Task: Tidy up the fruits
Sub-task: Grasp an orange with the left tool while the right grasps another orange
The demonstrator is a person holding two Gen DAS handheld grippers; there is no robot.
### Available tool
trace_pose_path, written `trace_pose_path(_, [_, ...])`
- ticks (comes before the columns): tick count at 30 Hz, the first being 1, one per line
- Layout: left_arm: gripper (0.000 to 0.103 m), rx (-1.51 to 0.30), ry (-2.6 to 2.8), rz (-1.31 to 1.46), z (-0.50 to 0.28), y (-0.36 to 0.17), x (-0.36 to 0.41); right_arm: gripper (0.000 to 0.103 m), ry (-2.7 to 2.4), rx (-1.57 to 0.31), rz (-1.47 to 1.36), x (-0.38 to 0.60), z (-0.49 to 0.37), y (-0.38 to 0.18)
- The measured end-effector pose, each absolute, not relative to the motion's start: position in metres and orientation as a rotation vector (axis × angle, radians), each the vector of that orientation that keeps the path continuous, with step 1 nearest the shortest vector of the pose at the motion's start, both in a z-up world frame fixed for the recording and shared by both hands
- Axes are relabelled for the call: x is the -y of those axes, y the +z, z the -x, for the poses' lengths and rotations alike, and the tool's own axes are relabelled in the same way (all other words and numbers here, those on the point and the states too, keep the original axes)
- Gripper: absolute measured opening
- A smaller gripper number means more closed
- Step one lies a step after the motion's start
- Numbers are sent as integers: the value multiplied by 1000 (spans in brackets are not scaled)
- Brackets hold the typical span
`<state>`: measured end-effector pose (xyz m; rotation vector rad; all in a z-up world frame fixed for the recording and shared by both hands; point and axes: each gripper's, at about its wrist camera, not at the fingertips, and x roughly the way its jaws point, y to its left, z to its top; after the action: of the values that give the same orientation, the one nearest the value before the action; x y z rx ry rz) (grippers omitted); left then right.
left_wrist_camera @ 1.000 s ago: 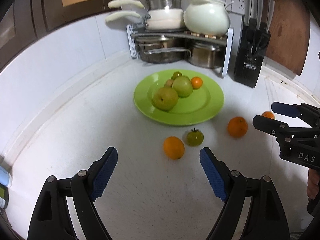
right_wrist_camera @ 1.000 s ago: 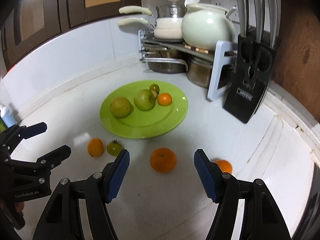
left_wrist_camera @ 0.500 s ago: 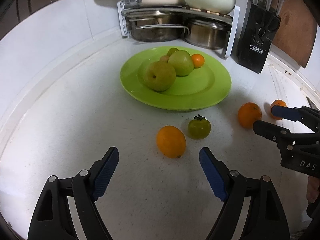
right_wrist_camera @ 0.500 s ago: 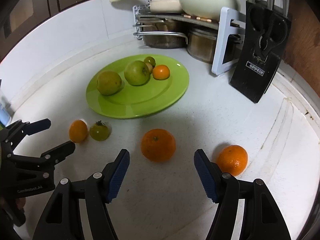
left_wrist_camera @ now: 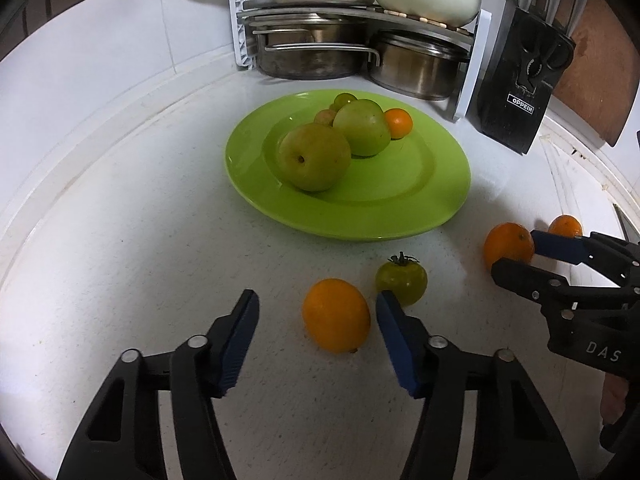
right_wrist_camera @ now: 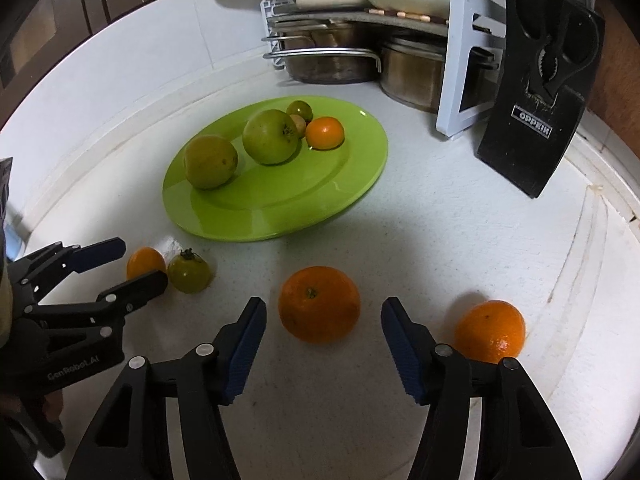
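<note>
A green plate (left_wrist_camera: 400, 208) (right_wrist_camera: 312, 184) holds two large green fruits, a small orange and two smaller fruits. On the white counter in front of it lie an orange (left_wrist_camera: 336, 314), a green tomato (left_wrist_camera: 401, 282) (right_wrist_camera: 189, 276), a second orange (right_wrist_camera: 319, 304) (left_wrist_camera: 508, 246) and a third orange (right_wrist_camera: 491, 330) (left_wrist_camera: 565, 226). My left gripper (left_wrist_camera: 316, 308) (right_wrist_camera: 120, 264) straddles the first orange, jaws closing, pads not pressing on it. My right gripper (right_wrist_camera: 323, 308) (left_wrist_camera: 516, 252) straddles the second orange, jaws closing, with small gaps on both sides.
A rack (left_wrist_camera: 360, 12) with steel pots and white cookware stands at the back. A black knife block (left_wrist_camera: 520, 92) (right_wrist_camera: 536, 92) leans at the right of the rack. The tomato sits right beside my left gripper's right finger.
Both grippers have sunk and moved forward, so each orange now lies between a pair of jaws. Both pairs of jaws have narrowed.
</note>
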<state>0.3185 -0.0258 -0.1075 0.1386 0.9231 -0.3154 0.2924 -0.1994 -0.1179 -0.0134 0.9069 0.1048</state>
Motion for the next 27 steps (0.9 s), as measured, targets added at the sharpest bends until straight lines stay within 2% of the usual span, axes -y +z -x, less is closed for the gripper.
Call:
trace_pose_path(5, [40,-938,-338,-130,-320,-111,28,54,109,-918,11,199,-295,-122])
trace_pose_path(8, [34,-944,-345,-131,-319,-112,30,45,118,-925,13,199,-296,-124])
trace_pose_path(19, [34,-934,-349,-124,-317,-108,32,44,122,-909,12,198,-293,-121])
trace_pose_path(27, [34,-879,-356,-101,-307,-86,28,44,140,-864,9,193,-286,-101])
